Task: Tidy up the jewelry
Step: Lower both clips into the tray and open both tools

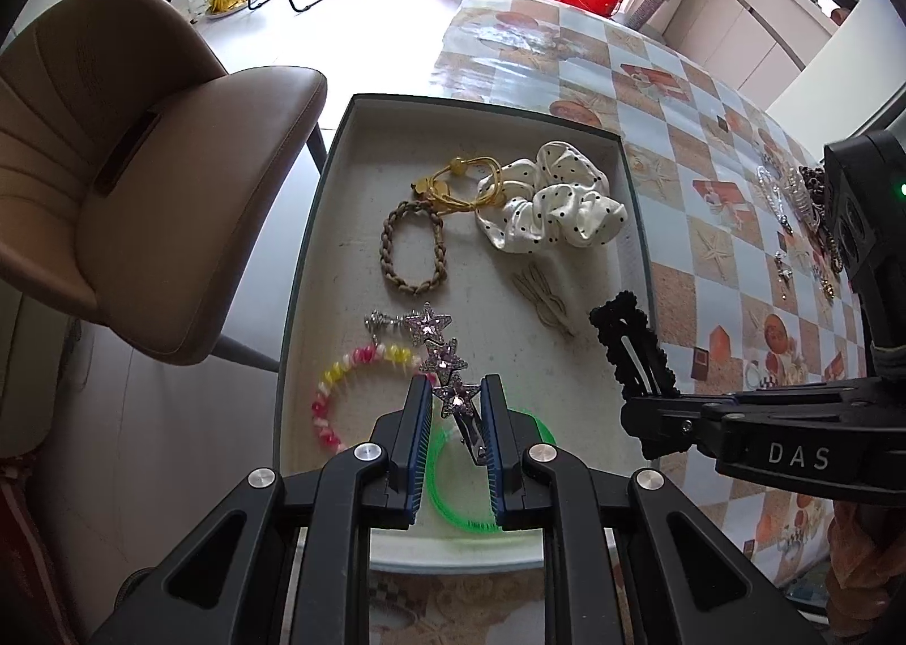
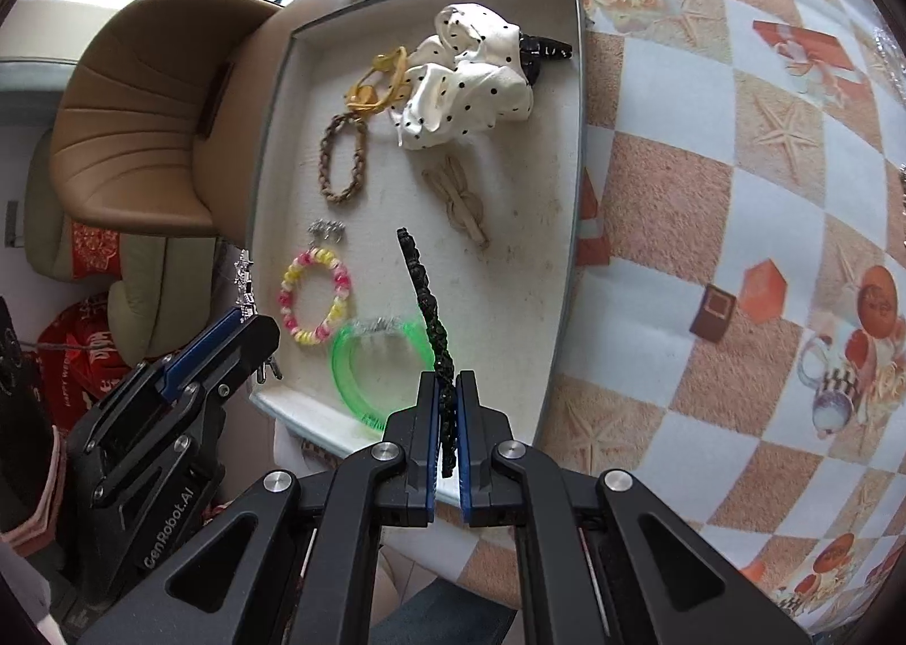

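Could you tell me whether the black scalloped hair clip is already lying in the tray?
Not yet: the black scalloped hair clip is held in the right gripper, above the shallow white tray.

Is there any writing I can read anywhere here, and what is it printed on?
"DAS": white letters on the right gripper body.
"GenRobot.AI": white letters on the left gripper body.
Red cloth beside the chair: pale characters, too blurred to read.

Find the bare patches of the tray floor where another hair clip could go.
Bare floor lies along the tray's right wall beside the beige clip, and in the far left corner behind the braided band. The near left end is crowded: spiral band, green bangle.
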Available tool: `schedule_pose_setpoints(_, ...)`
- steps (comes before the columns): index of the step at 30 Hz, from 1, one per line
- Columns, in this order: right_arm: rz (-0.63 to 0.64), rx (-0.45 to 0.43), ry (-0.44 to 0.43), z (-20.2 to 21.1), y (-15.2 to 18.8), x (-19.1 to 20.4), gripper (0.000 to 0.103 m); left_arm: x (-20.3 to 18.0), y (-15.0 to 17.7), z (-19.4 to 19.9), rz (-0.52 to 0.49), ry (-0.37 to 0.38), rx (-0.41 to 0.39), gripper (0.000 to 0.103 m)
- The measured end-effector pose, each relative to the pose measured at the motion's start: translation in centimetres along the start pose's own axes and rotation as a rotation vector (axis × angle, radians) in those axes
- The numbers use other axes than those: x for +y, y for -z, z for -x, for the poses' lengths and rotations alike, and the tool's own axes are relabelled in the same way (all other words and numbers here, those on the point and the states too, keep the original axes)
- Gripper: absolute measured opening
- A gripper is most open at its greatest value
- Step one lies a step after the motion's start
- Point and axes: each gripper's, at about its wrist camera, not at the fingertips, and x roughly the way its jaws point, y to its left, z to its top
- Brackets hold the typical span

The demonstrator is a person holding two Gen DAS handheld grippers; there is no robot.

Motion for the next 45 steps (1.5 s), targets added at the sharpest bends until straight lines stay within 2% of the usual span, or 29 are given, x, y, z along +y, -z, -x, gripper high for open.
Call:
schedule_pose_setpoints(10, -0.007, -0.012, 0.043, -1.4, -4.3, 0.0, 0.006, 0.2, -1.7, -3.7, 0.003, -0.029, 0.028, 0.021)
schedule_pose_setpoints(16, -0.016, -0.003, 0.062, -2.6, -5.7, -0.2, 0.006, 0.6, -1.5, -5.2, 0.009, -0.043, 0.048, 0.021)
schedule_pose_setpoints(26, -0.022, 0.0, 0.072, -4.0, -6.8, 0.0, 0.007, 0.4, -1.0, -6.1, -0.009, -0.06, 0.056, 0.021)
schedule_pose_setpoints(36, -0.06, -0.006, 0.083, -3.3, -6.2, -2.2, 0.01, 0.3, -1.1, -6.2, -0.006, -0.076, 0.059, 0.021)
schedule_pose_setpoints(40, -0.053, -0.012, 0.052, -2.9, -6.1, -2.4, 0.026, 0.2, -1.0, -6.2, -0.004, -0.081, 0.062, 0.021)
schedule_pose_setpoints(44, -0.028, -0.031, 0.057, -1.8, -5.5, -1.7, 0.044, 0.1, -0.9, -5.9, -0.001, -0.085, 0.06, 0.021)
schedule_pose_setpoints(45, -0.023, -0.037, 0.062, -1.5, -5.4, -1.4, 0.046, 0.1, -0.9, -5.7, 0.001, -0.087, 0.059, 0.021)
